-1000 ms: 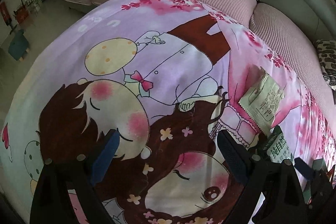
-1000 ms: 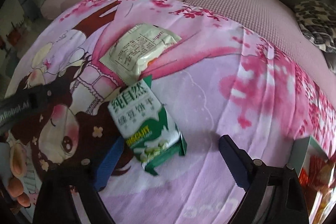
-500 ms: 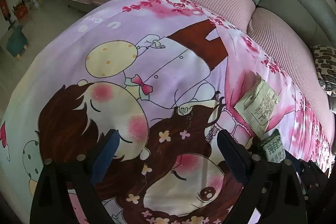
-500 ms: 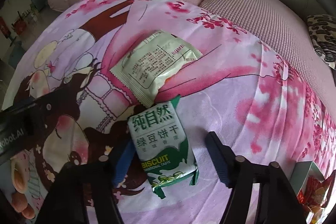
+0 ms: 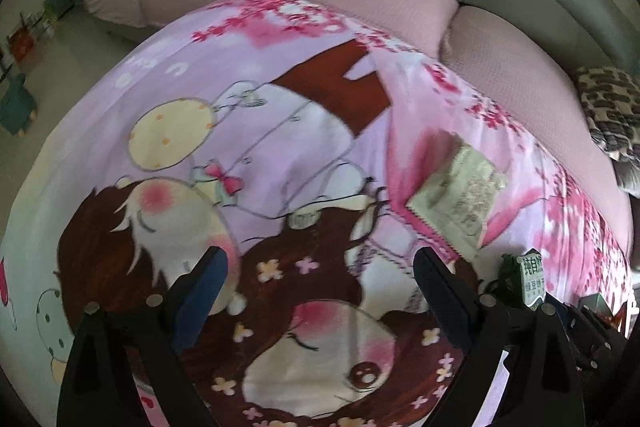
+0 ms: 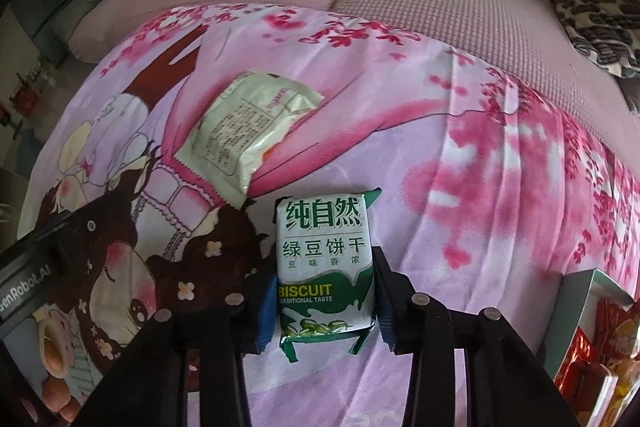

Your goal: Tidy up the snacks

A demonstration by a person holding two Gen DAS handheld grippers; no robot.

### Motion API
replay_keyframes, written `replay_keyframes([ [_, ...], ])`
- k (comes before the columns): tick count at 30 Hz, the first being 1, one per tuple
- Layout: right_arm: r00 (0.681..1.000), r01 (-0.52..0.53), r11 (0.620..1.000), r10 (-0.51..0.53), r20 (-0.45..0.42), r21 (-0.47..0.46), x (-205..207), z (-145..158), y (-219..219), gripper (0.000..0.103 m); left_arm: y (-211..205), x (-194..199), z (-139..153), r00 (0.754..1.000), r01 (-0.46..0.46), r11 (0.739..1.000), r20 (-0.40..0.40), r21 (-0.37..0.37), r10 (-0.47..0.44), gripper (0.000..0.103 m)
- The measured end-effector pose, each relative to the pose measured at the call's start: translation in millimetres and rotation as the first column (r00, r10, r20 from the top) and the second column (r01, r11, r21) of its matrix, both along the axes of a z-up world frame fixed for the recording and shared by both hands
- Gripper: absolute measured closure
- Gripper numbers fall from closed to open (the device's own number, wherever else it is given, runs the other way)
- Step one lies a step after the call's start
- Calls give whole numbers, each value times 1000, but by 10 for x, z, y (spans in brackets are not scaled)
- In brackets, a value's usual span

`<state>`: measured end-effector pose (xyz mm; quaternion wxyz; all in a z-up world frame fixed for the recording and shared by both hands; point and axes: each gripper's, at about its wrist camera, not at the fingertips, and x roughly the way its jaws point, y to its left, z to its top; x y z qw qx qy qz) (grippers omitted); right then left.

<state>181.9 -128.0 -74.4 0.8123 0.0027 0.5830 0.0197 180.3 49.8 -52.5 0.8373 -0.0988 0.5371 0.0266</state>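
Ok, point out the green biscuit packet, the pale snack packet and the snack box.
green biscuit packet [image 6: 325, 259], right wrist view, printed front.
pale snack packet [image 6: 244, 131], right wrist view, text panel.
snack box [image 6: 570, 315], right wrist view, grey wall.

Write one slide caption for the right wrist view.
Right tongs closing on a green biscuit packet above the pink blanket.

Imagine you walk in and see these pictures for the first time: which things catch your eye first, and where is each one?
The green and white biscuit packet stands out first, low in the middle of the right wrist view, between the closing fingers of the right tool. Behind it to the left, a pale snack packet lies printed side up on the bright pink cartoon blanket. The left tool hangs open over the blanket, nothing between its fingers.
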Motion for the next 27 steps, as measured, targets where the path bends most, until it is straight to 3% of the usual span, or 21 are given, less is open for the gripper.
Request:
replay_keyframes([
  [6,998,57,997,-58,-20,-48,-59,9,-216,61,-245,69,-23,996,90,996,3,-18,-90,9],
  [13,992,126,992,-127,-25,-27,-140,34,-487,61,-605,330,119,970,230,972,68,57,-233,11],
  [21,990,140,990,-140,-17,-12,-250,62,-546,61,-961,594,43,914,397,911,45,114,-404,27],
  [24,989,148,989,-148,-19,-4,-305,67,-548,61,-1040,628,-35,907,415,901,21,126,-420,39],
  [27,988,154,988,-153,-17,5,-352,74,-568,61,-1113,636,-94,902,426,893,2,142,-431,41],
])
